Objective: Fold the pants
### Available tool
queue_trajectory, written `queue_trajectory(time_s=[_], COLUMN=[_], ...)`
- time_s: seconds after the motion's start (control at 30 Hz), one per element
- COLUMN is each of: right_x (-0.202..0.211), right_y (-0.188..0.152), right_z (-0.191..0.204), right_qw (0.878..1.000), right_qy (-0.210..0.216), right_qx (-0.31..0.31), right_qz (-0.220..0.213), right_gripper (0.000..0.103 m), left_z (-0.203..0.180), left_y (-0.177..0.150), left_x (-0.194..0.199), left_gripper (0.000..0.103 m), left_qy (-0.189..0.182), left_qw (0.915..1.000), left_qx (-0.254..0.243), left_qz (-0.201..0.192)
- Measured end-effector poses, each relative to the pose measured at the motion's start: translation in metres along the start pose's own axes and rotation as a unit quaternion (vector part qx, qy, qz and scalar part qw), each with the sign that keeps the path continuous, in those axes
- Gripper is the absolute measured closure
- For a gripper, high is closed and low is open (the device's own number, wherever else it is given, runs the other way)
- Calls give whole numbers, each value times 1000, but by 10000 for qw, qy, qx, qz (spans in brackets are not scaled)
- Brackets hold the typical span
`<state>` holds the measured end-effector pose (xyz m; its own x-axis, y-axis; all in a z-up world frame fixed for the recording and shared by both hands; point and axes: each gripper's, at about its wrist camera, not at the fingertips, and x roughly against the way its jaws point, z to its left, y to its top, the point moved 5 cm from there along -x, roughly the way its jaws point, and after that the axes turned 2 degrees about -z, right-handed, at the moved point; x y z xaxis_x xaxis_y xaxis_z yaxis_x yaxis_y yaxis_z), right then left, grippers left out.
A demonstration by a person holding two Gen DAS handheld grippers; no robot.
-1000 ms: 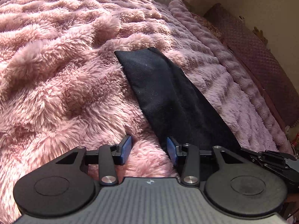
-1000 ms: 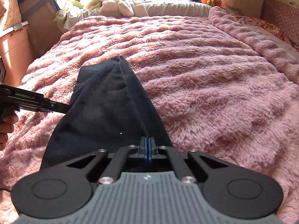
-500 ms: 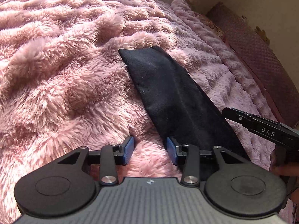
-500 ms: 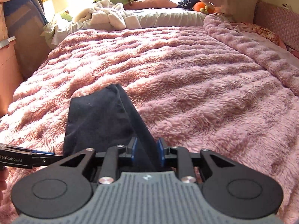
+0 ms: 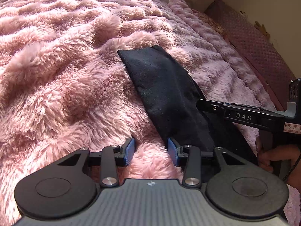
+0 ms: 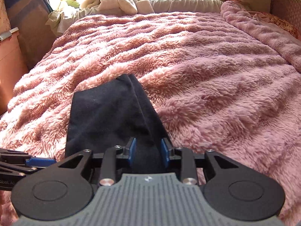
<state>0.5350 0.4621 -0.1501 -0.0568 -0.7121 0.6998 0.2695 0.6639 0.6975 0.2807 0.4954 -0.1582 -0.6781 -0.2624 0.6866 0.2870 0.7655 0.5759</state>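
The black pants (image 6: 105, 116) are laid lengthwise as a long folded strip on the pink fleece blanket (image 6: 216, 86). The left hand-held gripper (image 5: 151, 151) is held spread over bare fleece beside them. The right hand-held gripper (image 6: 147, 151), lately opening, is spread astride the fabric, apparently without pinching it.

Bright sun comes from behind the pillows (image 6: 169, 0), washing them white. The pink blanket (image 6: 207, 75) bends at the picture edges.

1. The pants (image 5: 165, 94) are formed of matt black cloth, finely napped.
2. The blanket (image 6: 207, 75) is made of long, shaggy pink pile.
3. The right tongs (image 6: 147, 151) are moulded in matt black plastic, with ribbed blue pads.
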Motion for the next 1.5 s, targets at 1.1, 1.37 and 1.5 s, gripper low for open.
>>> queue_trajectory(time_s=[1.1,1.37,1.5], right_x=[160,175,184], right_y=[-81,-164,-173], right_z=[-68,-76,-76], right_qw=[9928,9972,9968], right_qy=[-443,-135,21], right_qx=[-710,-720,-751], right_qz=[-853,-116,-278], right_gripper=[73,62,74], left_z=[-30,-44,-52], left_y=[-4,-5,-12], left_x=[23,32,25], left_gripper=[55,55,55], left_qy=[808,-2,-137], left_qw=[9833,9888,9893], left_qx=[-1217,-927,-1032], left_qz=[-1082,-1171,-1020])
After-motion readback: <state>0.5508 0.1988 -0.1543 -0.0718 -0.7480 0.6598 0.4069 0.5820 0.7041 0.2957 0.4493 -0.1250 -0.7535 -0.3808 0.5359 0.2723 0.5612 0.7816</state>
